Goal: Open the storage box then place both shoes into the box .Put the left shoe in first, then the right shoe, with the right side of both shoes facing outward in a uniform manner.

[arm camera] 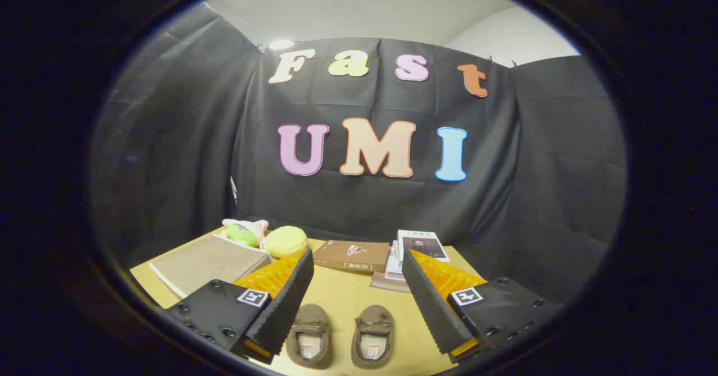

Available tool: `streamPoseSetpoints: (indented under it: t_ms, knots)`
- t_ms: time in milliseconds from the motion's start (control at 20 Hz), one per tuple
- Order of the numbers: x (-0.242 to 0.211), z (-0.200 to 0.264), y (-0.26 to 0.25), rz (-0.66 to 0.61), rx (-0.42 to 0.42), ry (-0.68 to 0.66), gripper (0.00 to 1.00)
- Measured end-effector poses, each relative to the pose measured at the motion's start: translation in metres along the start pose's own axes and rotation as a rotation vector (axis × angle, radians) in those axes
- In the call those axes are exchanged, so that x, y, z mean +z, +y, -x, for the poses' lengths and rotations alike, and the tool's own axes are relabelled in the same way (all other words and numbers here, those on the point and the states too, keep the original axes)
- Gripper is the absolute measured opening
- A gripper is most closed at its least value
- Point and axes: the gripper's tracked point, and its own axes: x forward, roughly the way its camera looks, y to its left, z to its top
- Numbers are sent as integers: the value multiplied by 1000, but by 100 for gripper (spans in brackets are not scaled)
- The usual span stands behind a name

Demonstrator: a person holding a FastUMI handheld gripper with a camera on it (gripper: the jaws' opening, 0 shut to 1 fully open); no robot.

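Your gripper [359, 297] is spread wide and holding nothing, hovering above the table [348, 297]. Both fingers have ridged, sawtooth-looking inner faces, and each one carries a small square marker on its blocky base.

The two shoes sit side by side on the table in the gap between the fingers, close to you. They're soft, fuzzy brown moccasin-style slippers with a little lace bow across the top. The left shoe [309, 334] and the right shoe [372, 335] are just beside each other, not quite touching, long axes roughly parallel, toes pointing away from you toward the far wall and heel openings facing you.

Beyond the fingers on the left there's a flat, rectangular storage box [207, 264] with a woven-looking beige lid, lid down. Behind it sit a round yellow cushion-like thing [285, 241] and a green and pink plush toy [244, 232]. Far centre lies a brown book [351, 256], flat, and to its right a stack of booklets [412, 252].

The table is smooth, light wood. Wrinkly black cloth closes off the back and sides, with pale ceiling above.
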Motion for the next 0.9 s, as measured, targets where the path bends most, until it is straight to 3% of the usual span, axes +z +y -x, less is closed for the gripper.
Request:
streamPoseSetpoints:
  t_ms: [600, 900]
  knots:
    - [25, 18, -20, -142, -64, -39, 99]
    - [27, 28, -5, -331, -16, -94, 99]
